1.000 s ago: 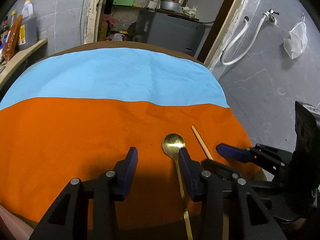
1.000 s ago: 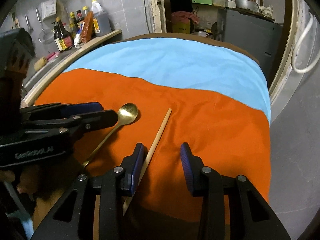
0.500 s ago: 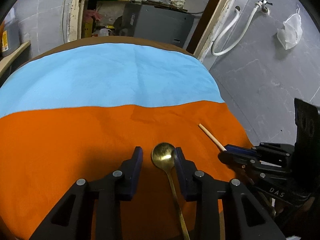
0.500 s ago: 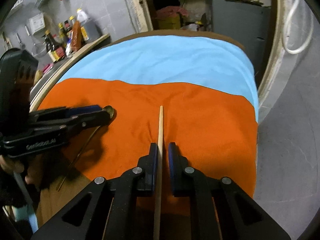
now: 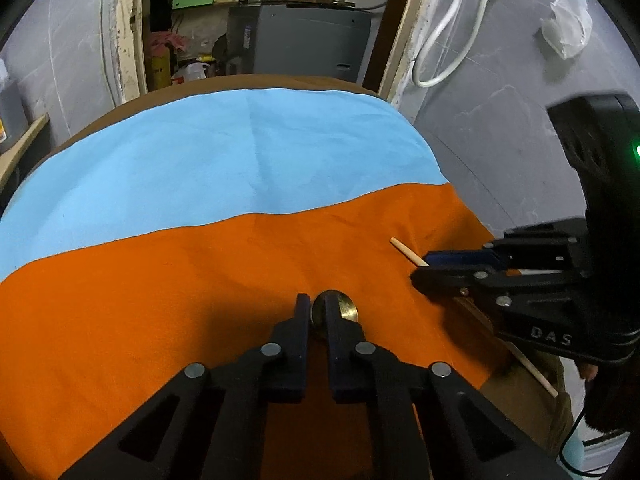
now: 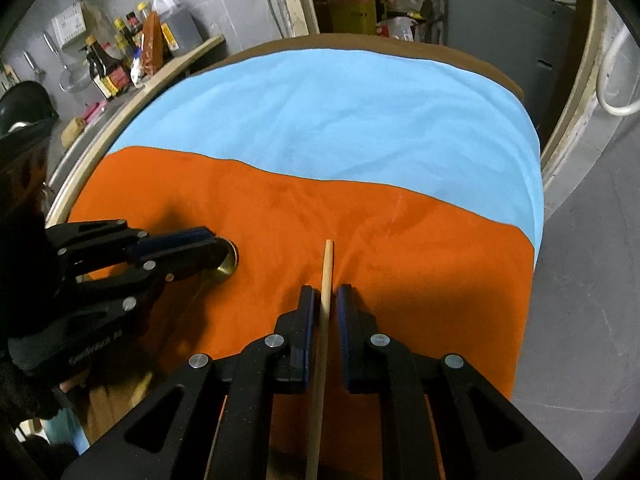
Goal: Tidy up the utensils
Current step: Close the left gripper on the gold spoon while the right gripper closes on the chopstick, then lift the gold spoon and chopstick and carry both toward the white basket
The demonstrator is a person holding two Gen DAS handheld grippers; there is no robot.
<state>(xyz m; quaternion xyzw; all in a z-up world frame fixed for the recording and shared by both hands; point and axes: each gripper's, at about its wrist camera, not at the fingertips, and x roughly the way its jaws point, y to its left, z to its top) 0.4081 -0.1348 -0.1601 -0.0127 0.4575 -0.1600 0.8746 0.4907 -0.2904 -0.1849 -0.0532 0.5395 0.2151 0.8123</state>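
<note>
A gold spoon (image 5: pixel 347 307) lies on the orange cloth (image 5: pixel 160 300). My left gripper (image 5: pixel 317 306) is shut on the spoon near its bowl; the handle is hidden under the gripper. From the right wrist view the left gripper (image 6: pixel 216 250) covers most of the spoon bowl (image 6: pixel 229 267). A wooden chopstick (image 6: pixel 326 280) points away from me on the orange cloth. My right gripper (image 6: pixel 326 300) is closed around the chopstick, with a small gap showing on each side. In the left wrist view the chopstick tip (image 5: pixel 406 251) sticks out of the right gripper (image 5: pixel 420 270).
The round table carries an orange cloth near me and a light blue cloth (image 6: pixel 340 120) beyond it. A shelf with bottles (image 6: pixel 120 64) stands at the left. A grey cabinet (image 5: pixel 300 44) and a doorway lie behind the table. The table edge drops off at the right.
My left gripper has moved onto the spoon and shut on it. My right gripper closed on the chopstick half a second ago and stays on it, and has lined it up pointing away.
</note>
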